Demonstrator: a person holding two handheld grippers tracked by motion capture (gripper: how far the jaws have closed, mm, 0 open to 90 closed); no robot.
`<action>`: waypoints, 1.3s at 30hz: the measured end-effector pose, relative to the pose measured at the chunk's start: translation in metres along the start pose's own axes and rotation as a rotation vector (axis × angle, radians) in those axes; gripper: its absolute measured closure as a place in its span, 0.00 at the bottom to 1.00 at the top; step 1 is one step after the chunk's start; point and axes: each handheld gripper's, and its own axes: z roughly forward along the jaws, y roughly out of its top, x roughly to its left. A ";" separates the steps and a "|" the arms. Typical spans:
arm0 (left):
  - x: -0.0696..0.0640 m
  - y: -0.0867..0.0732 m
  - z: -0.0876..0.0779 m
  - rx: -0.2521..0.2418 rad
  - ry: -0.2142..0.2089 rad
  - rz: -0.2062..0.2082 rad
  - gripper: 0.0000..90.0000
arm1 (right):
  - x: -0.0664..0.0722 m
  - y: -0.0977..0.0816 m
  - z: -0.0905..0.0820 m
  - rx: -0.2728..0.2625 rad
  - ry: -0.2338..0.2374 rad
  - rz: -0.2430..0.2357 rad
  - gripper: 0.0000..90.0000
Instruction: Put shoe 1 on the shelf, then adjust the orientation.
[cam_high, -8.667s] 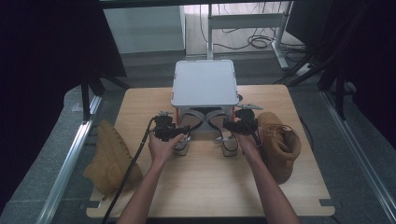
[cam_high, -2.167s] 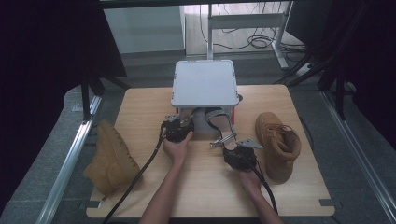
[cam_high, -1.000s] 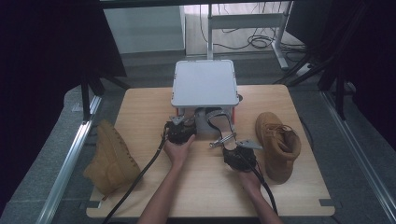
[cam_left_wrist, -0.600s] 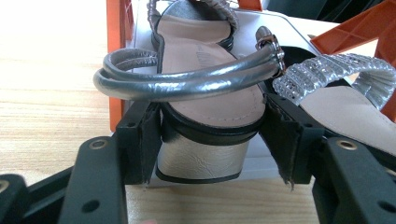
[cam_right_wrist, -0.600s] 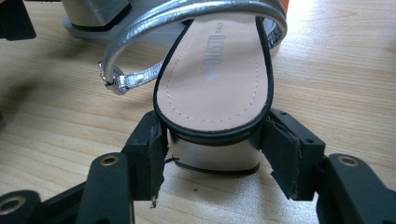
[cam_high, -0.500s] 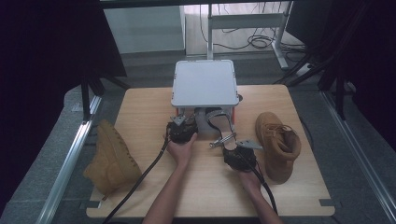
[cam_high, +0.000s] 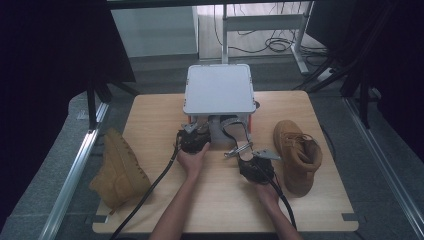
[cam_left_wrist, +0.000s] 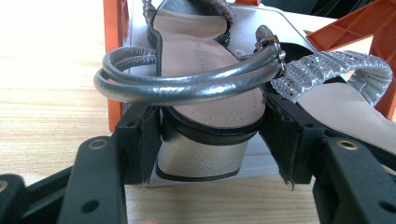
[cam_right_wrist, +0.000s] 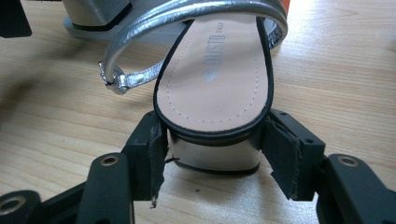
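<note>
Two silver strappy sandals with beige insoles lie at the front of a white-topped orange rack (cam_high: 217, 90). My left gripper (cam_high: 192, 139) (cam_left_wrist: 212, 140) is shut on the block heel of the left sandal (cam_left_wrist: 205, 93), which rests on the rack's white shelf between orange legs (cam_left_wrist: 114, 60). The right sandal (cam_right_wrist: 219, 74) (cam_high: 235, 131) lies on the wooden table, toe towards the rack. My right gripper (cam_high: 254, 167) (cam_right_wrist: 212, 144) is shut on its heel, nearer the person than the left one. In the left gripper view that sandal's glittery strap (cam_left_wrist: 327, 70) lies beside the held one.
A tan lace-up boot (cam_high: 297, 155) stands on the table just right of my right gripper. A second tan boot (cam_high: 117, 167) lies off the table's left edge. Cables trail from both grippers towards the near edge. The table (cam_high: 150, 120) has bare wood left of the rack.
Over the last seconds my right gripper drew its sandal back from the rack towards the person, and my left gripper moved inward to the other sandal's heel. Hardly anything moved in the last second.
</note>
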 end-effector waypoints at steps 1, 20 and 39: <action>0.000 0.000 0.000 0.002 0.001 0.002 0.44 | 0.000 0.000 0.000 0.000 0.001 0.004 0.47; 0.001 0.001 -0.001 0.016 -0.005 0.008 0.44 | 0.011 0.009 -0.004 -0.034 0.007 0.024 0.50; 0.001 0.002 0.000 0.021 -0.007 0.015 0.44 | 0.018 0.009 0.018 0.027 0.011 -0.017 0.41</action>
